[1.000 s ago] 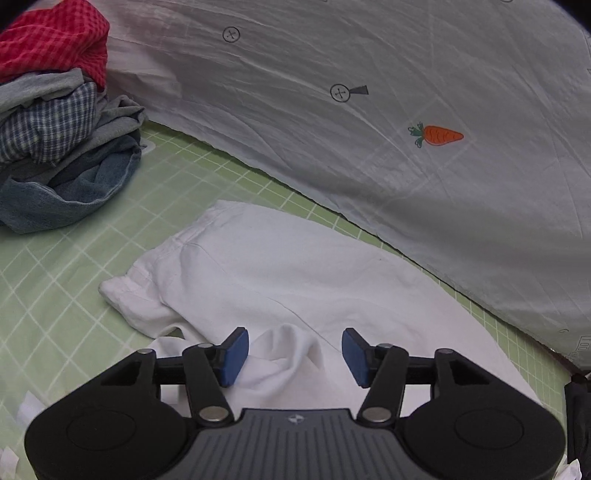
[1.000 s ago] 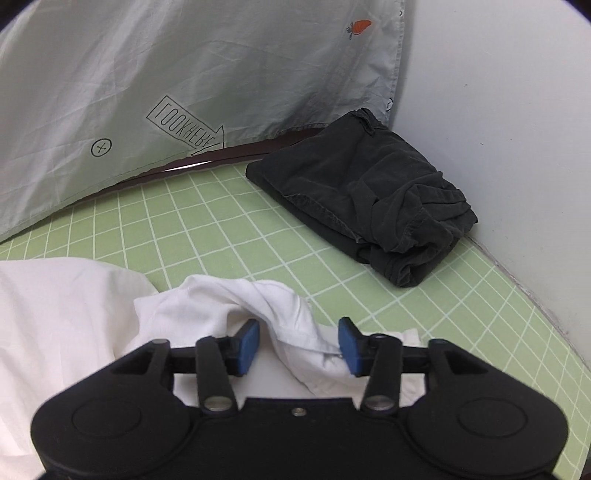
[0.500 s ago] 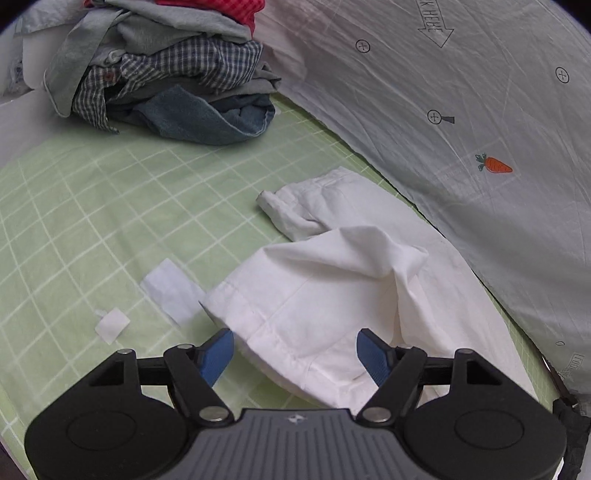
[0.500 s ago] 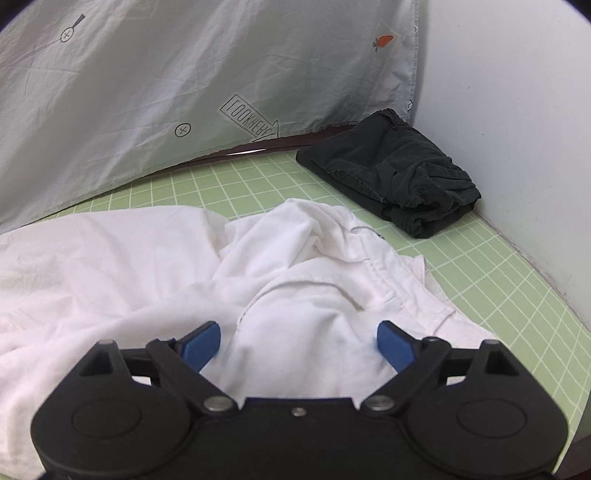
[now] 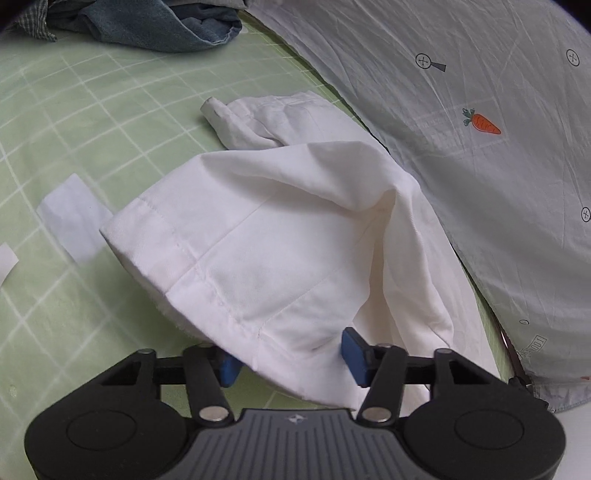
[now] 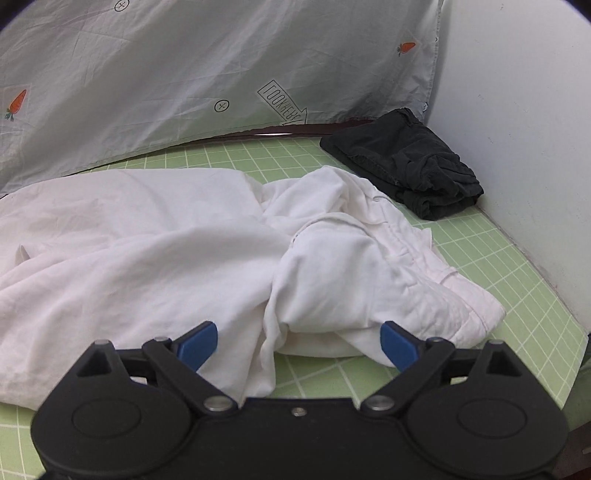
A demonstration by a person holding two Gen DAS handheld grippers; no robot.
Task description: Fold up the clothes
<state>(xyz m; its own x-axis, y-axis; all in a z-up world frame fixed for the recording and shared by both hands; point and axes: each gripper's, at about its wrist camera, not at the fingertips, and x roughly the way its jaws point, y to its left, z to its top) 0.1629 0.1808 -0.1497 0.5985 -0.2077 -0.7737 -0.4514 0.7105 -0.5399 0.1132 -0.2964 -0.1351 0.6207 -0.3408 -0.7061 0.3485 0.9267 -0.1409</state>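
White trousers (image 5: 277, 240) lie crumpled on the green grid mat (image 5: 74, 110). In the left wrist view a stitched leg hem drapes across my left gripper (image 5: 291, 360). Its jaws are closing with the hem between them, and a gap still shows between the blue pads, one half hidden under the cloth. In the right wrist view the trousers (image 6: 147, 240) spread to the left, their bunched waist end just ahead of my right gripper (image 6: 299, 343). Those jaws are opening wide. A fold lies between the fingers, and the pads do not press on it.
A folded black garment (image 6: 406, 166) sits at the back right by the white wall (image 6: 535, 147). A pile of denim and checked clothes (image 5: 166, 26) lies at the far left. A grey carrot-print sheet (image 5: 461, 92) hangs behind. White tape strips (image 5: 70, 214) are stuck on the mat.
My left gripper moved down to the leg hem and its jaws narrowed around it. My right gripper drew back from the white fold and its jaws spread wide.
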